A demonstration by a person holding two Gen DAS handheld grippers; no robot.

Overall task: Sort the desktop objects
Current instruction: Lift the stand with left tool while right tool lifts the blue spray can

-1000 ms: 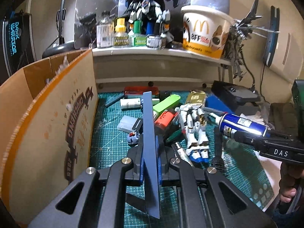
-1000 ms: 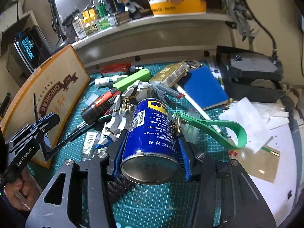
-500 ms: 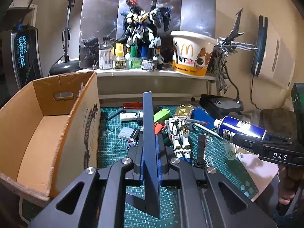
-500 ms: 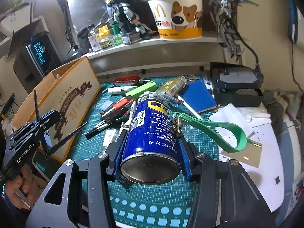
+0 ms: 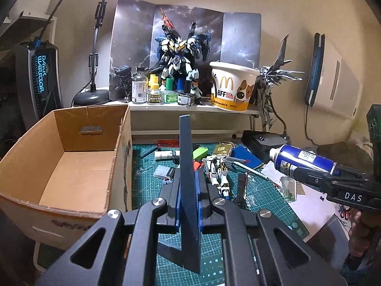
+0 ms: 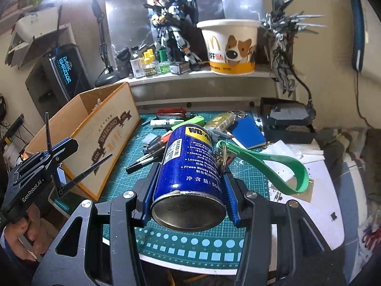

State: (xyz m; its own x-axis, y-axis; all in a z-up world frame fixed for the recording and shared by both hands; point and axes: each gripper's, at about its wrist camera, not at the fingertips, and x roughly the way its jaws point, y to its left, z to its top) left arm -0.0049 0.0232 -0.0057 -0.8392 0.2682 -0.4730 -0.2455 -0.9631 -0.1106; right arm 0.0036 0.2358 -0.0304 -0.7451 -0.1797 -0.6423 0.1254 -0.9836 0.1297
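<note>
The left gripper (image 5: 188, 197) is clamped on a thin dark blue blade-shaped model part (image 5: 187, 166), which stands upright between its blue pads, tip up, over the green cutting mat (image 5: 147, 178). The right gripper (image 6: 190, 190) is closed around a blue WD-40 can (image 6: 190, 166), gripping its sides, with the can's bare metal base facing the camera; a green strap loop (image 6: 281, 164) on a key ring hangs beside the can.

The left wrist view looks down into the open cardboard box (image 5: 71, 166) at the mat's left edge and shows its bare floor and a hand slot in the far wall. It also shows the can from the side, nozzle end pointing left and held aloft to the right of the mat. The right wrist view shows only the box's printed outer wall (image 6: 107, 138), but reveals that the held part is forked, with a second thin prong angling out from the left gripper, near the box.

Scattered on the mat lie a white robot model (image 5: 218, 169), a green lighter (image 5: 200, 152), a blue notebook (image 6: 247, 132) and screwdrivers (image 6: 152, 143). A McDonald's bucket (image 5: 232, 87) and a standing robot figure (image 5: 178, 57) sit on the shelf behind.
</note>
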